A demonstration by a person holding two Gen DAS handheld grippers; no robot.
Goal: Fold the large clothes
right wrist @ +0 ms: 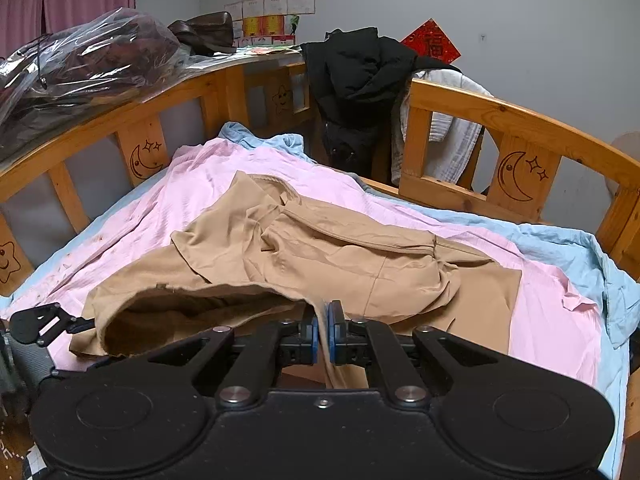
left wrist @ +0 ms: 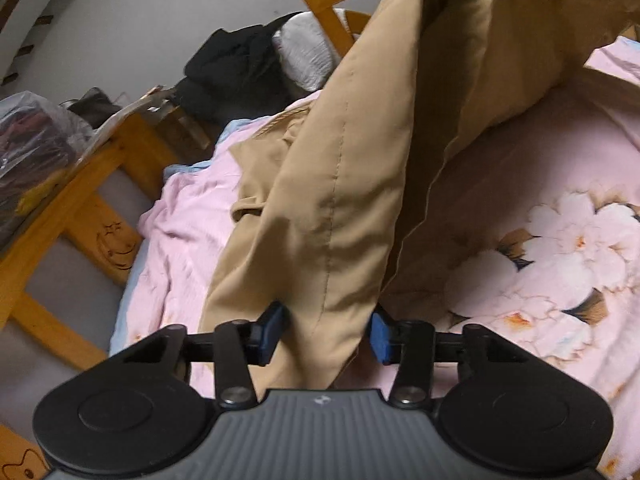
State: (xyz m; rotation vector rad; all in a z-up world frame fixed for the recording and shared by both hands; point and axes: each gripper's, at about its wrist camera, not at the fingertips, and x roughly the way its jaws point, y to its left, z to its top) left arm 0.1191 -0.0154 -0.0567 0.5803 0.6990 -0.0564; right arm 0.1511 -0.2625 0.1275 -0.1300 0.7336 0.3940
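A large tan coat (right wrist: 320, 248) lies spread on the pink bedsheet (right wrist: 208, 188), its near hem raised. My right gripper (right wrist: 323, 336) is shut on that hem. In the left wrist view the tan coat (left wrist: 332, 200) hangs as a lifted fold that runs down between the blue pads (left wrist: 379, 338). My left gripper (left wrist: 326, 334) stands open, its jaws wide apart on either side of the cloth and not pinching it. The left gripper also shows at the left edge of the right wrist view (right wrist: 40, 324), beside the raised hem.
A wooden bed rail (right wrist: 520, 120) with moon and star carvings rings the bed. A black jacket (right wrist: 360, 76) and a white cloth (right wrist: 456, 136) hang over it. A clear plastic bag of clothes (right wrist: 80, 64) lies on the ledge at left. A floral quilt (left wrist: 560, 248) lies at right.
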